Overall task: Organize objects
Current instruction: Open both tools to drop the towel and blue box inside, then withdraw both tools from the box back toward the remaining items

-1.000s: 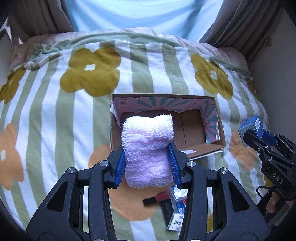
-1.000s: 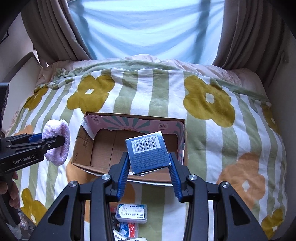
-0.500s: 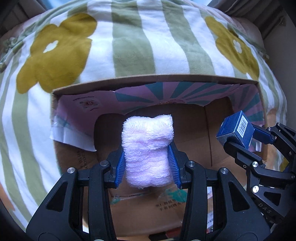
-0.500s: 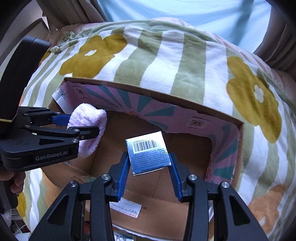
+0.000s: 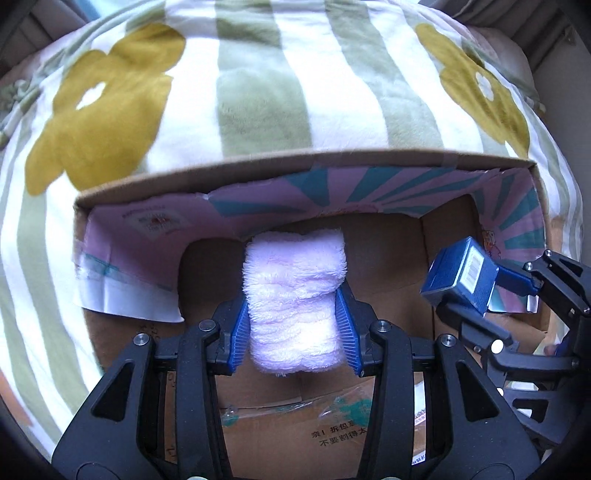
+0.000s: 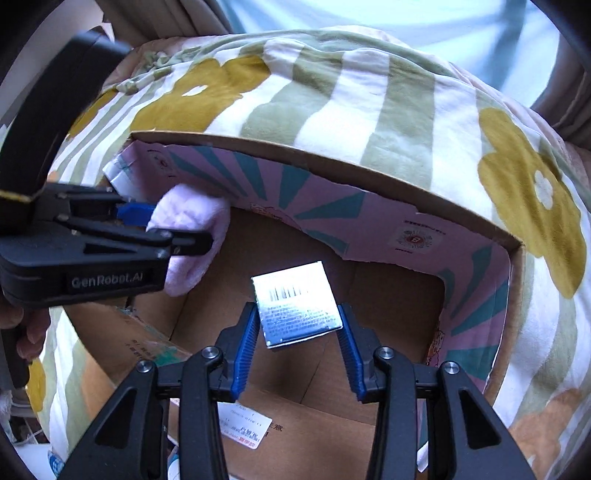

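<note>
Daylight from the window [image 6: 388, 22] behind, glare blowing out the blue box [image 6: 295, 299] top, cardboard box [image 5: 388, 251] interior shadowed, blanket [image 5: 258, 92] slightly motion-blurred, strong fisheye bending and dark corners.

Pink towel [image 5: 295, 306]: fluffy terry-like cloth, deep matt pile. Blue box [image 6: 297, 302]: thin card, glossy face, strong glare seen over the barcode. Cardboard box [image 5: 391, 240]: raw brown corrugated board, matt, with smooth printed paper lining on the inner walls and clear shiny tape on the near flap. Blanket [image 5: 258, 92]: soft plush fabric, matt. Gripper bodies are seen as black matt plastic with metal screw heads; ribbed blue pads [image 5: 240, 332] look rubbery.
</note>
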